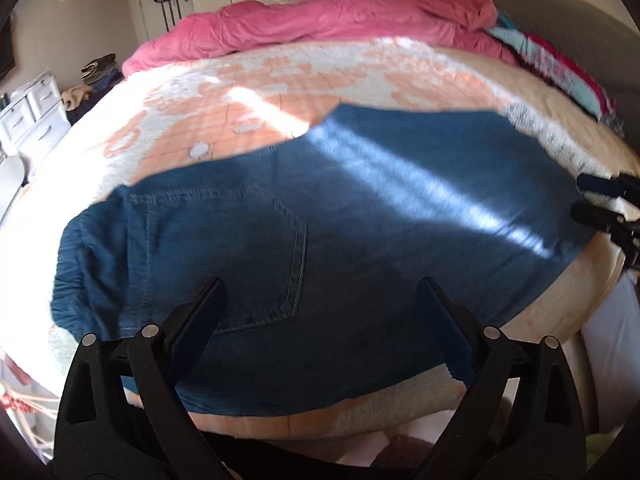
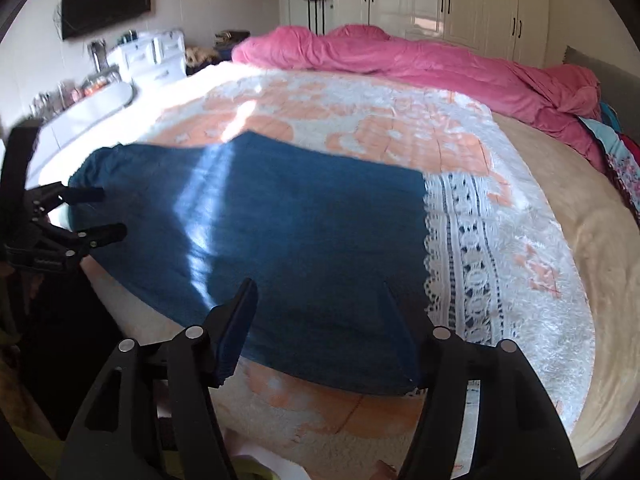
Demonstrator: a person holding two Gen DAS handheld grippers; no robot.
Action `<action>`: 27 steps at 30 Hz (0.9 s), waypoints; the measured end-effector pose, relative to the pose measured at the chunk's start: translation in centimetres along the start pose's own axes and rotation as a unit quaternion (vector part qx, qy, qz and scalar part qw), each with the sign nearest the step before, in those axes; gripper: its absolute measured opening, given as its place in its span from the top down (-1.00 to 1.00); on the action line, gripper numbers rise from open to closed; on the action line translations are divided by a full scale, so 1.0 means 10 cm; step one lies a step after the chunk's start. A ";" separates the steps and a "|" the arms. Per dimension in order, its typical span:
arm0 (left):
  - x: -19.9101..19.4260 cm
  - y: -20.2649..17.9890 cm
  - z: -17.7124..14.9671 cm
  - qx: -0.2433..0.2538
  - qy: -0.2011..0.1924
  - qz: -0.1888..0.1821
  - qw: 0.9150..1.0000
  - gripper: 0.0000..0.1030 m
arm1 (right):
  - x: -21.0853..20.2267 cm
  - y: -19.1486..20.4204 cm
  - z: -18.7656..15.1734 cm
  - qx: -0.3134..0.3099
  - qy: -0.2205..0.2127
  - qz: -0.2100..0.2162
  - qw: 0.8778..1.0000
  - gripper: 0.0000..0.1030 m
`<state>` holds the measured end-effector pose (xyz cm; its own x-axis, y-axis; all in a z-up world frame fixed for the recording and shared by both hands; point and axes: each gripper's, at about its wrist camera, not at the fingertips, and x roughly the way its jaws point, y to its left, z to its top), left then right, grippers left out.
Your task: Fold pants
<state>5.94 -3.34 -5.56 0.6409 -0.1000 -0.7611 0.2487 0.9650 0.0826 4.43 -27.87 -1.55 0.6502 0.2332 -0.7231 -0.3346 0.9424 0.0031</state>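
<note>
Blue denim pants [image 1: 360, 220] lie flat and folded lengthwise on the bed's white and peach cover [image 1: 280, 92], with the waistband and a back pocket toward the left in the left wrist view. My left gripper [image 1: 324, 304] hovers open over the pocket end near the bed's front edge, with nothing between its fingers. The right wrist view shows the leg end of the pants [image 2: 312, 240]. My right gripper [image 2: 324, 312] stands open above its near edge and holds nothing. Each gripper also shows in the other's view: the right gripper [image 1: 596, 200] at the far right, the left gripper [image 2: 100, 212] at the far left.
A bunched pink duvet [image 2: 400, 60] lies along the bed's far side. Colourful clothes [image 1: 560, 76] are piled by the grey headboard [image 1: 560, 12]. White drawers [image 2: 152, 56], a wall screen [image 2: 106, 2] and white wardrobes [image 2: 460, 4] stand beyond the bed.
</note>
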 end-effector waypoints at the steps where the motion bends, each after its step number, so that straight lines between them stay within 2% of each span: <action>1: 0.08 0.02 -0.03 -0.001 0.014 0.005 1.000 -0.76 | 0.04 -0.04 -0.04 0.002 0.010 -0.011 1.000 -0.19; 3: 0.11 0.08 -0.05 -0.015 0.015 -0.013 1.000 -0.78 | 0.16 -0.16 -0.13 0.015 0.030 -0.022 0.999 -0.19; 5: 0.11 0.10 -0.05 -0.020 0.014 -0.020 0.999 -0.78 | 0.15 -0.22 -0.16 0.032 0.016 -0.009 0.999 -0.19; 9: 0.11 0.10 -0.06 -0.021 0.014 -0.022 0.999 -0.79 | 0.16 -0.18 -0.16 0.028 0.013 -0.017 0.999 -0.20; 14: 0.00 0.13 -0.04 -0.034 0.000 -0.024 0.999 -0.79 | -0.14 -0.31 -0.16 0.074 -0.023 0.021 0.997 -0.23; 16: -0.08 0.14 0.00 -0.045 -0.005 -0.035 0.998 -0.79 | -0.28 -0.38 -0.17 0.082 -0.036 0.012 0.996 -0.37; 20: -0.25 0.06 0.09 -0.039 -0.027 -0.041 0.998 -0.79 | -0.48 -0.56 -0.26 0.104 -0.047 -0.005 0.993 -0.38; 27: -0.36 -0.17 0.35 -0.019 -0.045 -0.057 0.997 -0.81 | -0.61 -0.73 -0.39 0.133 -0.054 -0.023 0.989 -0.60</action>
<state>5.73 -5.43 -0.74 0.6731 -0.2293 -0.7031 0.2972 0.9544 -0.0268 0.27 -37.07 0.14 0.7351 0.1986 -0.6482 -0.1208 0.9792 0.1630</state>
